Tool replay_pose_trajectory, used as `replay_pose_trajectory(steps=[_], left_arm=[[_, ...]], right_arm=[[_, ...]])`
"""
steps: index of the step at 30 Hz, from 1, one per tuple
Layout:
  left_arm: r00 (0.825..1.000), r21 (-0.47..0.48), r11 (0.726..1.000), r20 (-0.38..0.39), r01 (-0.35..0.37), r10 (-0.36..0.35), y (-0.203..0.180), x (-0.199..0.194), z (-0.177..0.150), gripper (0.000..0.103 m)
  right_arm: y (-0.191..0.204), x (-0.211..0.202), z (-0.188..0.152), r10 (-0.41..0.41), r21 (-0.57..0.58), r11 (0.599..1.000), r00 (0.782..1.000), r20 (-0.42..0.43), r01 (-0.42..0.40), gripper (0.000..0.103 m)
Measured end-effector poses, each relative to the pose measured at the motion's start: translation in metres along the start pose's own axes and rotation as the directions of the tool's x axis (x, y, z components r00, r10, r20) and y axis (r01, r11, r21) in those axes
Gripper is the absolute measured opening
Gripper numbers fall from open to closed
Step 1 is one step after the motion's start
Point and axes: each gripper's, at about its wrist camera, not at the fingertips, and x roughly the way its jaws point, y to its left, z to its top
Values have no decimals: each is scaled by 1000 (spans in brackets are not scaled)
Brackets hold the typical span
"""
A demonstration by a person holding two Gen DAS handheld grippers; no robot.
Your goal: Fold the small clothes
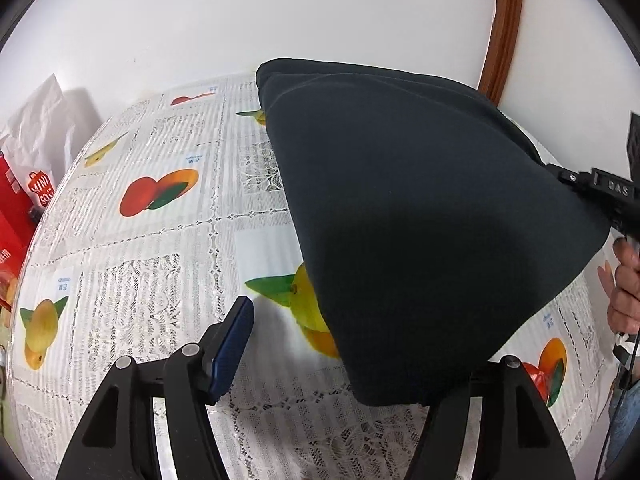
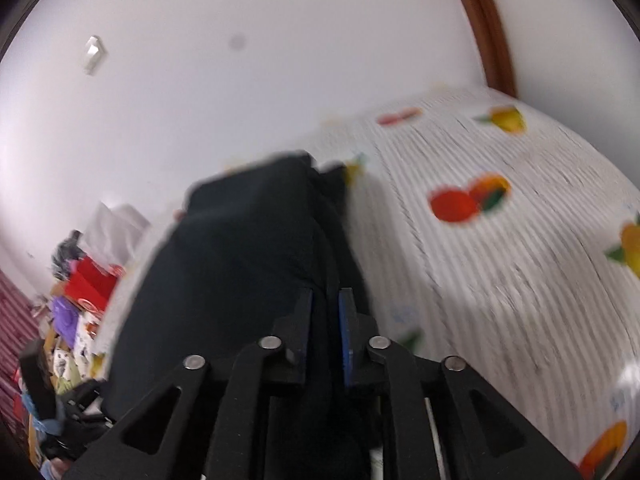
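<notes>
Right wrist view showed the right gripper fingers pinching the dark navy knit garment, mid-fold above the fruit-print lace-clothed desk; left gripper fingers gaped, holding nothing.

L hand-held gripper agape, R hand-held gripper clamped

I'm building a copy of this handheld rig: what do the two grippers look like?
Both are matte black, with triangular cut-out linkage arms joined by round silver pins. The fingers carry flat blue pads. The right gripper shows pale raised lettering on its body, and a thin black cable hangs below the hand that grips it.
</notes>
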Motion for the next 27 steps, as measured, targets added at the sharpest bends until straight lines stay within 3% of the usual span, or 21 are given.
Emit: replay_pose_trajectory(steps=[1, 2, 8, 12, 17, 18, 19, 20, 23, 27], left_arm=[[1000, 2, 1000, -7, 7, -7, 0, -5, -2, 65], [1000, 7, 1000, -14, 17, -17, 1, -8, -3, 64], [995, 43, 995, 28, 94, -95, 1, -43, -18, 63], [988, 39, 991, 86, 128, -131, 5, -72, -19, 63], [987, -1, 995, 128, 97, -96, 18, -82, -6, 63], [987, -10, 995, 127, 100, -98, 21, -80, -3, 63], [988, -21, 995, 123, 99, -95, 24, -76, 0, 63], [990, -31, 996, 116, 87, -83, 25, -74, 2, 63], [991, -66, 993, 99, 95, -88, 33, -65, 6, 63], [992, -71, 993, 96, 94, -87, 39, -56, 13, 63]], right_arm=[[-3, -6, -1, -9, 2, 1000, 1000, 9, 9, 31], [-5, -15, -2, -25, -2, 1000, 999, 27, 25, 33], [4, -49, 17, -62, -89, 994, 995, 77, 69, 33], [22, -30, 33, -75, -133, 988, 996, 47, 81, 33], [36, 13, 41, -57, -148, 988, 996, -66, 47, 33], [36, 24, 41, -71, -144, 988, 993, -94, 57, 27], [35, 32, 42, -60, -139, 989, 991, -119, 43, 5], [35, 32, 42, -38, -140, 990, 992, -123, 21, 5], [20, 8, 46, 40, -83, 996, 999, -3, -40, 5], [22, 13, 41, -20, -105, 994, 999, -39, 16, 5]])
